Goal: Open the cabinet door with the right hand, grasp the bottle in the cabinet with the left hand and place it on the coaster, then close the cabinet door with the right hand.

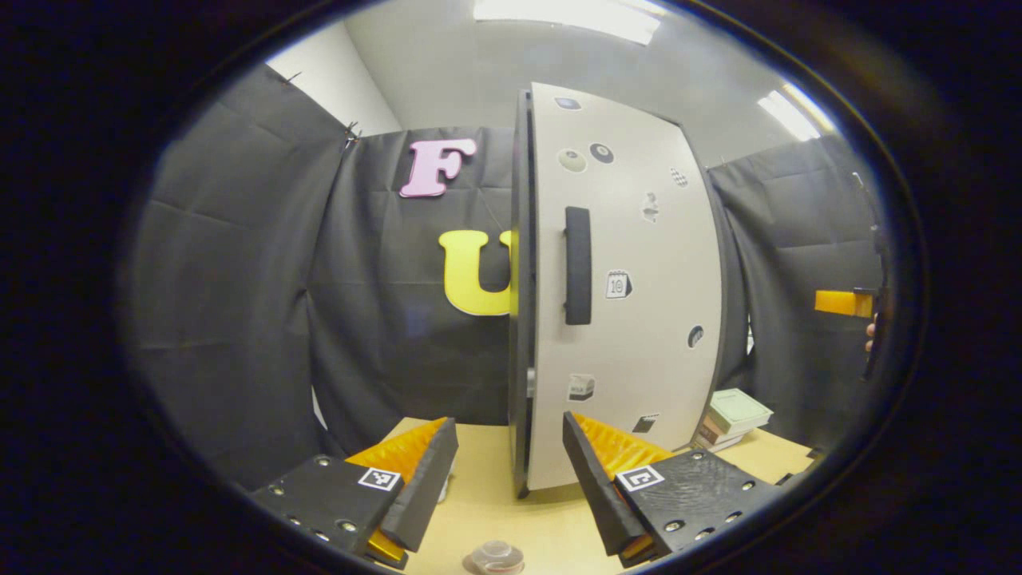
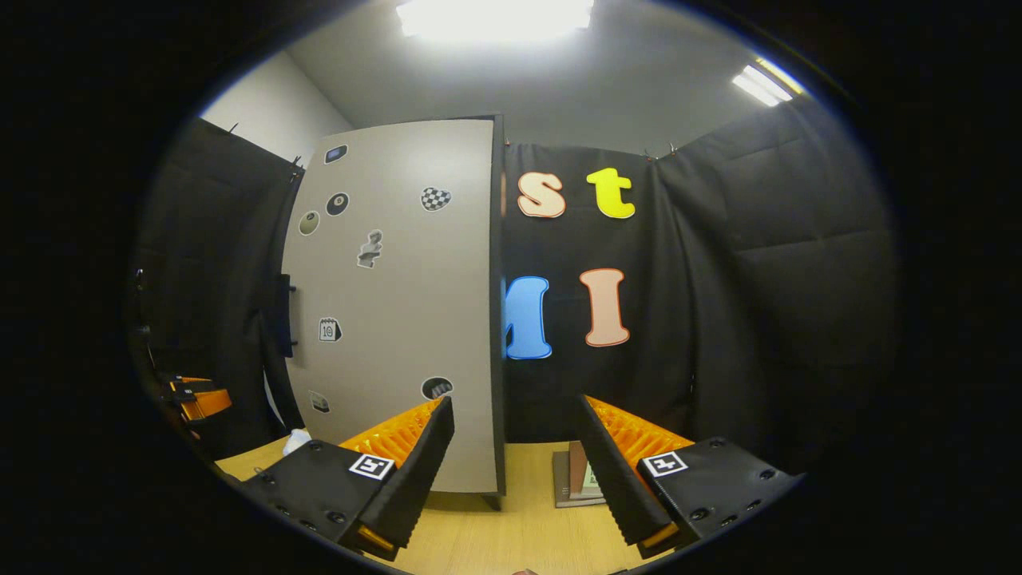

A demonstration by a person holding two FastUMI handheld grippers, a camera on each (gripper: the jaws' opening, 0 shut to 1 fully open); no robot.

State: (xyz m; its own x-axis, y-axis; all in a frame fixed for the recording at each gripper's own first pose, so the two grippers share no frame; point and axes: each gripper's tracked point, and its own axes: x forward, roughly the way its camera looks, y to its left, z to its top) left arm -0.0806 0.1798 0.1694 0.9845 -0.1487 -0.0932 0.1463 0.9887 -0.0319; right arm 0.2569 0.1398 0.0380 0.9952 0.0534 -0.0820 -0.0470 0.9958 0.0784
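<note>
Both grippers are just hovering with fingers spread, nothing between them. The left gripper (image 1: 511,471) sits low in front of the cabinet (image 1: 623,287), pointed at its left edge. The right gripper (image 2: 515,467) faces the cabinet's right edge. The door looks shut, so I'd say step 1 hasn't started.

To do it well, I'd swing the right one over to the handle (image 1: 578,265), on the door's left half, get 1 finger on each side of the bar, close firmly, then pull along the hinge arc, not straight back. Keep the left one out of the door's path.

Can't see the bottle, presumably it's inside. The coaster (image 1: 497,557) lies on the table (image 1: 487,495) in front of the cabinet, just below the left gripper. Some books (image 1: 730,419) are stacked right of the cabinet. Black cloth walls all around, ceiling lights on.
</note>
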